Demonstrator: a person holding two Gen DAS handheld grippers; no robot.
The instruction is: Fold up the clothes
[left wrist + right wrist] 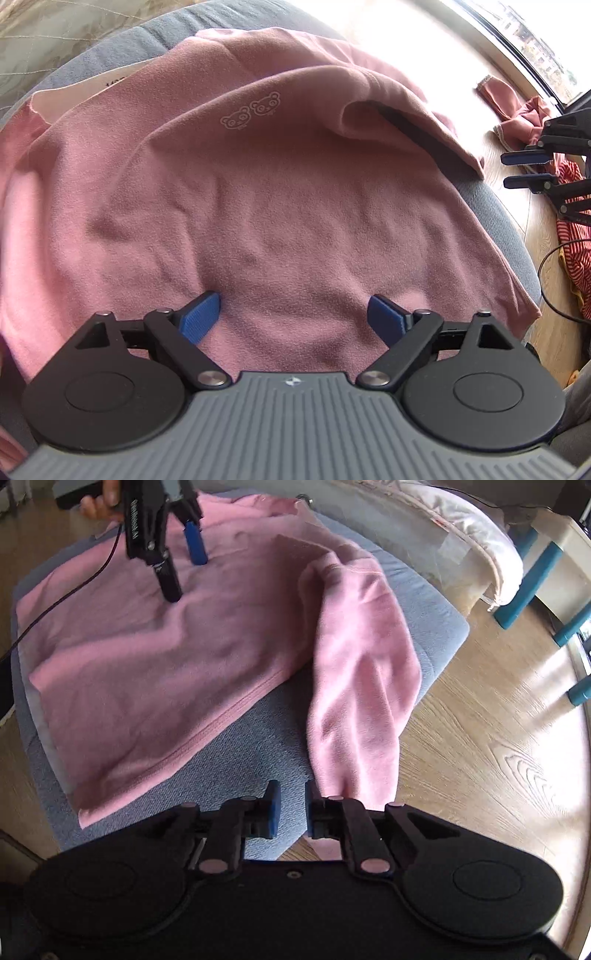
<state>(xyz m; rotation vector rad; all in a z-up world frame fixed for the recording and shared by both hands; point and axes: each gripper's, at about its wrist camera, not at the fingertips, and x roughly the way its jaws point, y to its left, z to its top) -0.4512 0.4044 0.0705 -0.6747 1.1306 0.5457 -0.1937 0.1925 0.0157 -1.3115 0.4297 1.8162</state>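
- Pink fleece sweatshirt (280, 206), spread front-up over a blue-grey cushion (236, 760), filling the centre of the left wrist view; two small bear faces (251, 110) stitched above centre.
- One sleeve (354, 686) trailing from upper centre of the right wrist view down to lower centre, past the cushion edge and over the wooden floor (498, 757); hem running diagonally across the left half of that frame.
- Right gripper (292, 808) at bottom centre of the right wrist view, blue pads drawn near each other with a narrow gap visible between them; sleeve end lying against and behind the right-hand finger, nothing seen between the pads, so no clear pinch.
- Left gripper (293, 317) at lower centre of the left wrist view, fingers spread wide, tips resting on or just above the sweatshirt body, clamping nothing; seen again at upper left of the right wrist view, held by a hand (99, 500).
- Likely step: securing the sleeve end to fold it across the body. Best done by getting the cuff fully between the pads before lifting, carrying it inward over the chest, and laying it flat without twisting.
- Left fingers worth keeping down on the body, to stop the fleece sliding.
- More pink clothing (517, 118) and a red striped garment (576, 258) on the floor at the right edge of the left wrist view.
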